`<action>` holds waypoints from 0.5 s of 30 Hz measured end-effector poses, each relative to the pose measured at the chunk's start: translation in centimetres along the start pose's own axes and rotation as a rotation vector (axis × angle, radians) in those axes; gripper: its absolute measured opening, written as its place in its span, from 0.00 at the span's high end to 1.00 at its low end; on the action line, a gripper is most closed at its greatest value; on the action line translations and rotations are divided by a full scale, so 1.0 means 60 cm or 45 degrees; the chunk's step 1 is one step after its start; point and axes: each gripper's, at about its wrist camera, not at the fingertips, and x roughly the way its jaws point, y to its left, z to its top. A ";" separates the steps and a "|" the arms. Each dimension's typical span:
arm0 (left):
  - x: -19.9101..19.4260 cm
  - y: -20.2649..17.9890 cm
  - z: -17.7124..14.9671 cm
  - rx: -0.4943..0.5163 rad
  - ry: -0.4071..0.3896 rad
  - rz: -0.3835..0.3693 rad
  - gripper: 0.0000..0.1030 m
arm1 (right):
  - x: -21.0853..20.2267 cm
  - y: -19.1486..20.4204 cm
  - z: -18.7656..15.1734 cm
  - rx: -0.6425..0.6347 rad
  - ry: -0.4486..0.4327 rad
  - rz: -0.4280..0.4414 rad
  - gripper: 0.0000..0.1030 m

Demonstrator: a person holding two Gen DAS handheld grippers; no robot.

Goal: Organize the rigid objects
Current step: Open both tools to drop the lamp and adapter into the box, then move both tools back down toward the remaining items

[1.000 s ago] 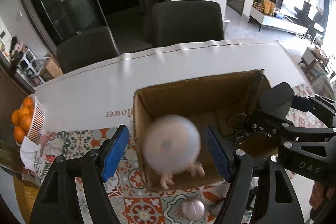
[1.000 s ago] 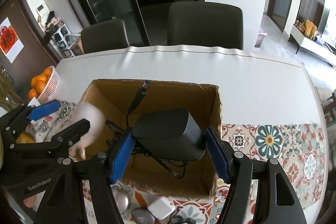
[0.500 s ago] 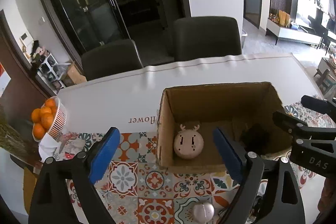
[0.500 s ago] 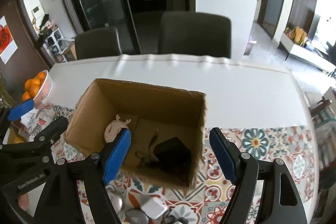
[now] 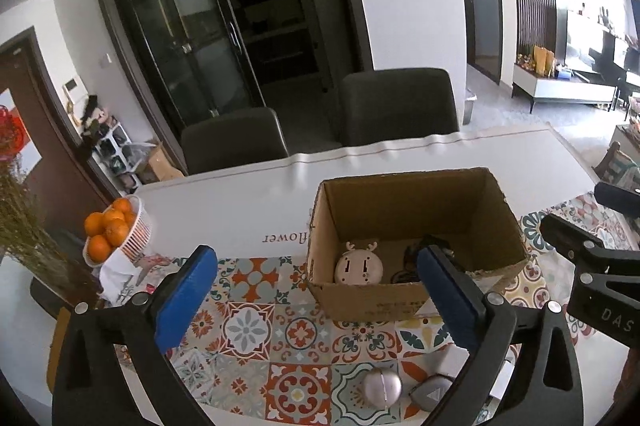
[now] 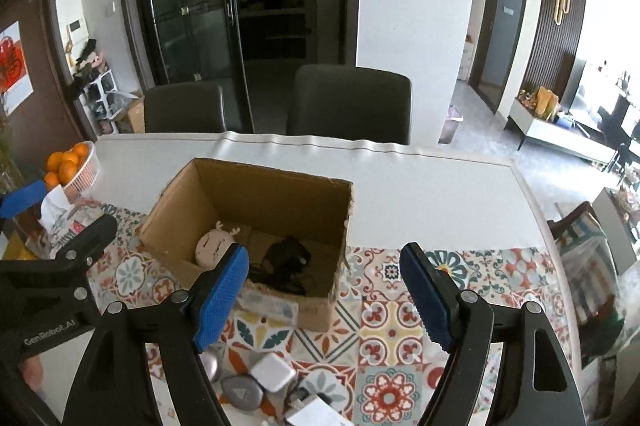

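The table point(image 5: 400, 166) is filling the middle of both views, white at the back and covered near you by a patterned tile cloth point(image 5: 256, 330). The cardboard box point(image 5: 412, 300) is sitting open at centre right of the left view and centre left of the right view point(image 6: 280, 302). Your left gripper point(image 5: 316, 302) is hanging released at the bottom of its frame; its jaws have just been opening and are gripping nothing. Your right gripper point(image 6: 324, 298) is likewise released, jaws just opened further, nothing between them. A basket of oranges point(image 5: 116, 234) is standing at the left edge. Inside the box, the round antlered toy point(image 5: 359, 266) is lying at the left of the floor, and the black adapter with its cable point(image 6: 286, 258) is lying beside it to the right. On the cloth at the lower edge a pale round gadget point(image 5: 382, 388), a grey pebble-shaped device point(image 6: 243, 392) and a white cube charger point(image 6: 273, 372) are waiting outside the box.
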 end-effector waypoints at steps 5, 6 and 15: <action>-0.036 -0.012 -0.022 0.006 -0.045 0.023 0.00 | -0.023 -0.007 -0.029 0.005 -0.017 0.020 0.23; -0.041 -0.014 -0.027 0.002 -0.045 0.018 0.00 | -0.026 -0.009 -0.035 0.007 -0.017 0.027 0.23; -0.064 -0.030 -0.072 -0.022 -0.012 -0.007 0.00 | -0.046 -0.018 -0.085 0.007 -0.009 0.044 0.23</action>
